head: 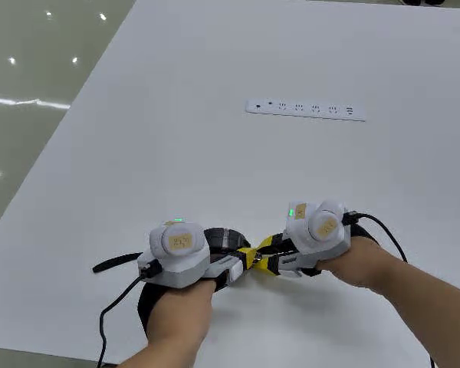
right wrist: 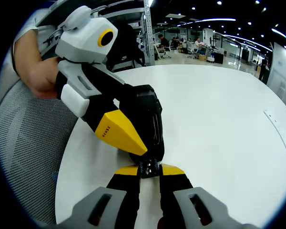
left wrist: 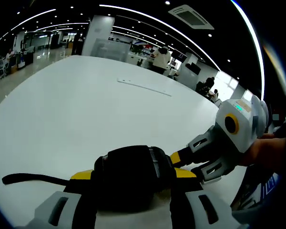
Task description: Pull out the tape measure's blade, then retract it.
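A black tape measure (head: 222, 239) lies on the white table (head: 215, 138) near its front edge. My left gripper (head: 240, 261) is shut on its case, which sits between the yellow-tipped fingers in the left gripper view (left wrist: 131, 167). A black wrist strap (left wrist: 28, 179) trails off to the left. My right gripper (right wrist: 149, 170) faces the left one and is shut on the small metal end hook (right wrist: 149, 167) at the case's mouth. Hardly any blade shows between hook and case (right wrist: 145, 112). The two grippers nearly touch tip to tip.
A white power strip (head: 304, 109) lies across the middle of the table, well beyond the grippers. A black cable (head: 383, 230) runs from the right gripper. The table's left edge (head: 61, 130) drops to a glossy floor. People and desks stand far behind.
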{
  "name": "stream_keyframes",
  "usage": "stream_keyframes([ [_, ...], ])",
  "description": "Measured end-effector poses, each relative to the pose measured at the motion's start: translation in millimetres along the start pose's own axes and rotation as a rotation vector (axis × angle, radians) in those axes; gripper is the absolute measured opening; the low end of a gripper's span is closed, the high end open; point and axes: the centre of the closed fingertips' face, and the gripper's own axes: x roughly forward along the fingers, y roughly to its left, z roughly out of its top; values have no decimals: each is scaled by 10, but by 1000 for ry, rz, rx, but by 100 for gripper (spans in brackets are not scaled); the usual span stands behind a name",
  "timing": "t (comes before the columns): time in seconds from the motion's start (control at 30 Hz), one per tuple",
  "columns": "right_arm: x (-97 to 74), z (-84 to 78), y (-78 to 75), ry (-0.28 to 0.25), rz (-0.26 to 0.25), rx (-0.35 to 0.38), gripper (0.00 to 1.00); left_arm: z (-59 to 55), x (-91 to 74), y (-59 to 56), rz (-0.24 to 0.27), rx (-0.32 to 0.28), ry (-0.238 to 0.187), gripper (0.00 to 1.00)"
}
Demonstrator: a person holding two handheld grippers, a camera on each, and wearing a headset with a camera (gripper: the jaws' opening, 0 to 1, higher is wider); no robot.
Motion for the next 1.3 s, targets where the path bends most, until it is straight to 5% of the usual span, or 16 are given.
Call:
stream_keyframes([
  [1.3, -10, -19, 14, -4, -26, 30, 18, -6, -7, -25, -10, 22, 21, 61],
])
